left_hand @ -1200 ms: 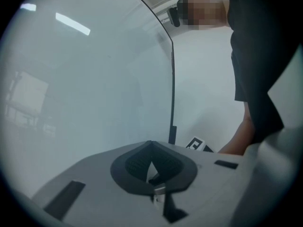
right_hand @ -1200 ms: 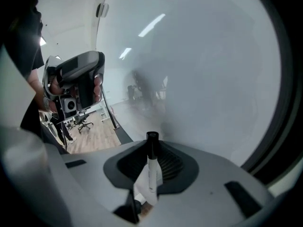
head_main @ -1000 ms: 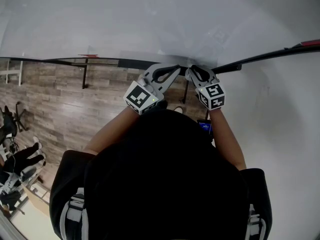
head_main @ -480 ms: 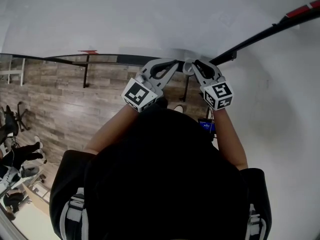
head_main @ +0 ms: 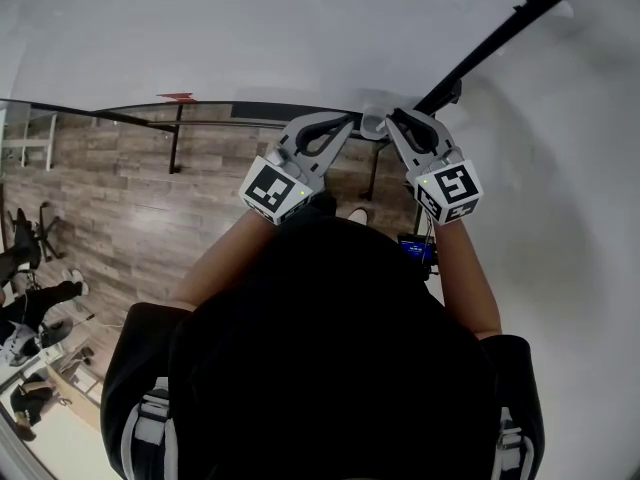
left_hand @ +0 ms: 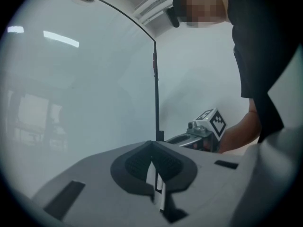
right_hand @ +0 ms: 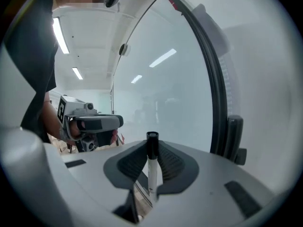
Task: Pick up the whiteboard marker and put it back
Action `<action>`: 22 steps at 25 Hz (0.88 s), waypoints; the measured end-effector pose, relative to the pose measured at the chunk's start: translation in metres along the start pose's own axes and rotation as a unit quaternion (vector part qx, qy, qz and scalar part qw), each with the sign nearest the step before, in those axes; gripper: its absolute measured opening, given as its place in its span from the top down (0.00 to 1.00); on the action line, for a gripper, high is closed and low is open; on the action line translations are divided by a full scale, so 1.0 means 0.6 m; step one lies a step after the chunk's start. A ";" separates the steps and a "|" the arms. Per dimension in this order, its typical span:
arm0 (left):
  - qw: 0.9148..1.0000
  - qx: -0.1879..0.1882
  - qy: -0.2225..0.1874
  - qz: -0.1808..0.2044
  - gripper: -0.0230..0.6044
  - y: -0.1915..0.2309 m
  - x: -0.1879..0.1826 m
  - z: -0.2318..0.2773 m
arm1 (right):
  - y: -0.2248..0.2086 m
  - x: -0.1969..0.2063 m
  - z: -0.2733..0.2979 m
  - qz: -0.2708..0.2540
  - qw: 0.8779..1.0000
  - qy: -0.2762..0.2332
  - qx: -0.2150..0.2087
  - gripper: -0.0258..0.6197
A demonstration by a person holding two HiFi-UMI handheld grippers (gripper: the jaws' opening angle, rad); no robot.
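A whiteboard marker [right_hand: 151, 170], white-bodied with a black cap, stands upright between the jaws of my right gripper [right_hand: 151, 149], which is shut on it. In the head view my right gripper [head_main: 397, 125] and left gripper [head_main: 349, 128] are raised side by side, tips almost meeting, close to the whiteboard [head_main: 250, 38]. The left gripper [left_hand: 152, 151] has its jaw tips together and holds nothing. It appears to the left in the right gripper view as the left gripper [right_hand: 97, 123]. The right gripper's marker cube [left_hand: 212, 121] shows in the left gripper view.
The whiteboard's black frame [head_main: 480, 53] runs diagonally at the upper right, and a frame bar [right_hand: 215, 93] with a clamp [right_hand: 234, 138] is near my right gripper. A small red item [head_main: 178, 97] lies along the board's lower rail. Wooden floor [head_main: 120, 208] is below.
Both grippers have risen along the whiteboard, the right one more, still carrying the marker. The board's frame now slants more steeply in the head view.
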State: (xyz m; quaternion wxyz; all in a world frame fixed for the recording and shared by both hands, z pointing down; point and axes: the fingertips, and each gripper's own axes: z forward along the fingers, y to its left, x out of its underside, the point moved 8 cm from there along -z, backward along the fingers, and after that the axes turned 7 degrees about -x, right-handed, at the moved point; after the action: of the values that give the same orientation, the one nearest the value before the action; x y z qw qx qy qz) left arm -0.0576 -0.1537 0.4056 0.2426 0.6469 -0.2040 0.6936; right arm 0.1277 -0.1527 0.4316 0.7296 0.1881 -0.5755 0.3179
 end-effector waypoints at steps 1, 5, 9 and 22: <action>1.000 0.000 -0.002 0.001 0.96 -0.006 -0.002 -0.001 | 0.003 -0.008 -0.006 -0.004 1.000 -0.004 -0.002 0.86; 1.000 0.000 -0.014 -0.002 0.96 -0.020 -0.009 -0.007 | 0.014 -0.035 -0.024 -0.016 1.000 -0.023 -0.008 0.86; 1.000 -0.011 -0.001 0.002 0.96 -0.025 -0.009 -0.009 | 0.024 -0.049 -0.042 -0.024 0.999 -0.036 -0.014 0.86; 0.999 -0.014 -0.032 0.015 0.96 -0.129 -0.027 -0.055 | 0.090 -0.046 -0.150 -0.036 0.998 -0.036 -0.040 0.86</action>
State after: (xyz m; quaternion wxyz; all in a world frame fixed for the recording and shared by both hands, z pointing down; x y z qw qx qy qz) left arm -0.0369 -0.0732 0.3841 0.2342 0.6621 -0.2312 0.6733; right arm 0.1521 -0.0628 0.3764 0.7264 0.1910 -0.6065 0.2608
